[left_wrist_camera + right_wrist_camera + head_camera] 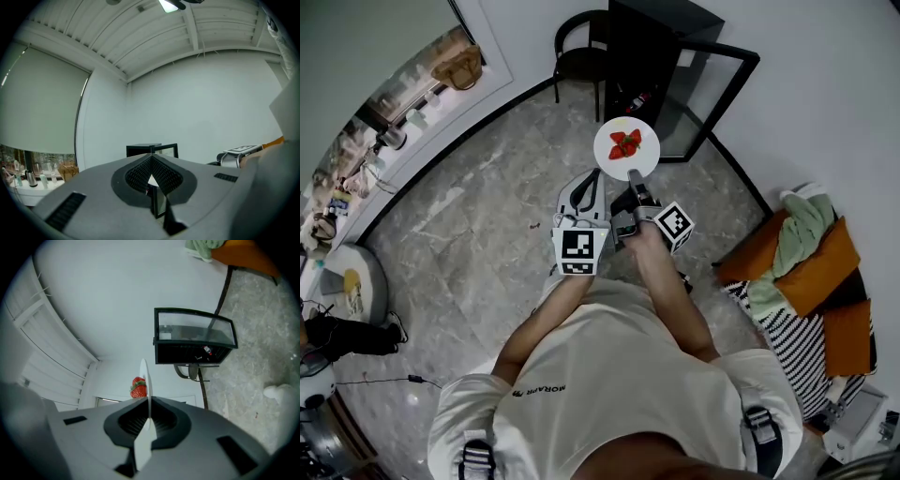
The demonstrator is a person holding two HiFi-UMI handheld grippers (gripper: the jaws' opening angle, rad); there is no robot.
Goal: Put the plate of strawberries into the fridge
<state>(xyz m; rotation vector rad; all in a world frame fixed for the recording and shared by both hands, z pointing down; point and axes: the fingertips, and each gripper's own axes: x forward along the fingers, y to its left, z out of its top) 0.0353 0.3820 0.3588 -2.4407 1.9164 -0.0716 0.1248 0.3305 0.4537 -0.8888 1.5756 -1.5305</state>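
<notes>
A white plate point(626, 148) with strawberries point(624, 144) is held out over the floor, short of the black fridge point(654, 52), whose glass door point(712, 94) stands open. My right gripper point(636, 178) is shut on the plate's near rim. In the right gripper view the plate point(145, 380) shows edge-on between the jaws of my right gripper point(149, 416), with a strawberry point(138, 386) to its left and the fridge point(194, 339) ahead. My left gripper point(584, 190) hangs beside it, to the left, shut and holding nothing. The left gripper point(153, 182) points at the far-off fridge point(151, 150).
A black chair point(578, 47) stands left of the fridge. Orange and striped cushions with green cloth point(811, 267) lie at the right wall. A round stool point(352, 281) and cluttered shelves are at the left. Marble floor point(478, 244) lies between me and the fridge.
</notes>
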